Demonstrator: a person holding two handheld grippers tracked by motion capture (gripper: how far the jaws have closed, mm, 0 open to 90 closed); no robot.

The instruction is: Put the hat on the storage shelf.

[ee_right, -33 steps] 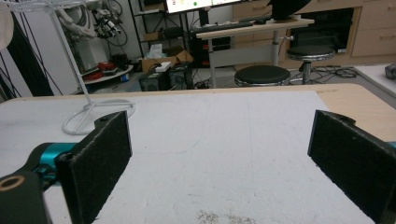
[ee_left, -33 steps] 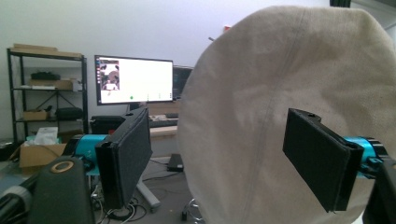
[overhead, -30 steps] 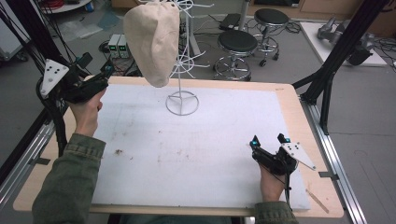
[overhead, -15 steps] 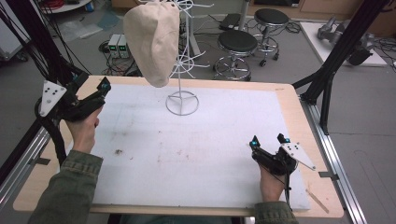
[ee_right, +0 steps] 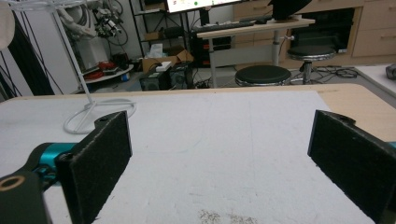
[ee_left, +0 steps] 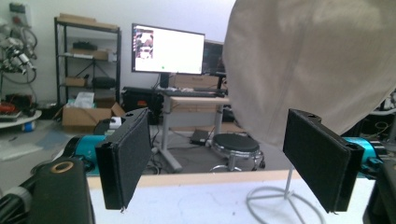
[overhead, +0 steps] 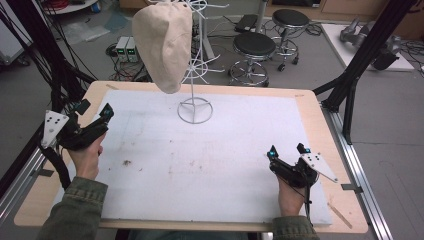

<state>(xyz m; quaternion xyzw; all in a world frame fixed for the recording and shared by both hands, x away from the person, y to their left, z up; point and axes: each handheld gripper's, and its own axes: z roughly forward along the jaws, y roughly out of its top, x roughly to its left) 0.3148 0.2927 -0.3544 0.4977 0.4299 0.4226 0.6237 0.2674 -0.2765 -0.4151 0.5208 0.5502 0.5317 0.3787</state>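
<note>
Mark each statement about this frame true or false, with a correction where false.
1. The beige hat hangs on the white wire stand. True.
2. The left gripper is shut on the hat. False: its jaws stand open with nothing between them, apart from the hat.
3. The right gripper is open above the white mat. True.
4. The stand's ring base sits at the mat's near edge. False: it sits near the far edge.
5. A black stool stands on the floor beyond the table. True.
</note>
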